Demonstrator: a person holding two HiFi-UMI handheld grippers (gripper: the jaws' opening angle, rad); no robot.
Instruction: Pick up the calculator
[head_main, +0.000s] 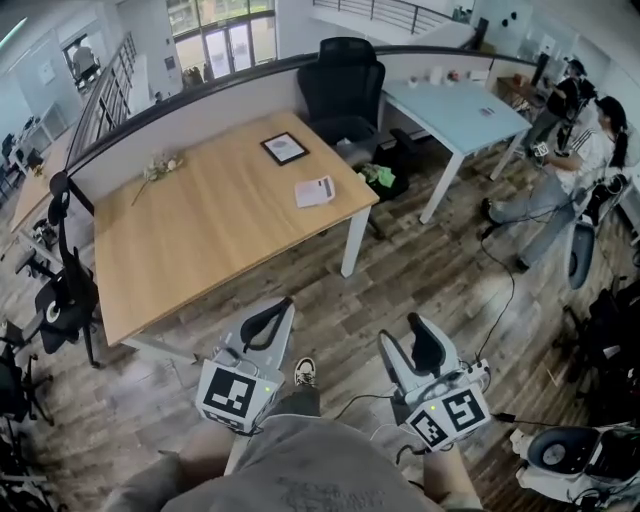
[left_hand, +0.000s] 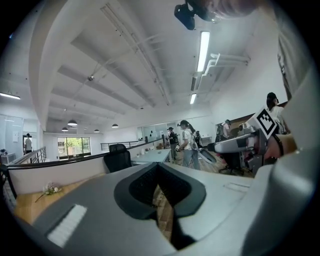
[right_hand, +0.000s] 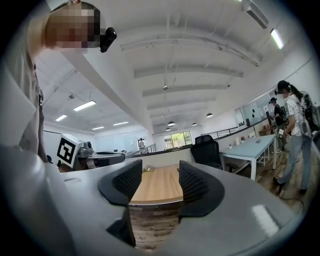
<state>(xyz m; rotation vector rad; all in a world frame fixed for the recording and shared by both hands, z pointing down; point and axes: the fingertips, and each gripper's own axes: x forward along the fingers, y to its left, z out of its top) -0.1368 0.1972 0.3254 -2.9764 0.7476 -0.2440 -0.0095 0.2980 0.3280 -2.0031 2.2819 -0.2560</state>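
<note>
the calculator (head_main: 315, 191) is tiny in the head view, just a pale flat slab, and its keys can't be made out. neither gripper view shows it clearly. the right gripper view catches the wooden surface (right_hand: 156, 186) edge-on through the gap, so anything lying flat on it is lost. the left gripper view points mostly at ceiling and room, with only a sliver of the surface (left_hand: 27, 207) at its left edge. the person is cut off at the bottom of the head view, only lap, forearms and one shoe (head_main: 306, 371) showing.

the calculator lies flat near the right front corner of the surface (head_main: 210, 230), well apart from both grippers, which hang over the wooden floor in front of the surface. the left gripper (head_main: 286, 304) has its jaws pinched together at the tips on nothing; its own view (left_hand: 159, 167) shows only a thin slit of floor lower down between the pads. the right gripper (head_main: 402, 330) has its jaws spread wide and empty, with the surface's front edge framed between them in its own view (right_hand: 160, 166).

also on the surface: a dark-framed flat thing (head_main: 285, 148) behind the calculator and a sprig of flowers (head_main: 160, 166) near the far left partition. a black office chair (head_main: 343, 85) sits behind the far right corner.
</note>
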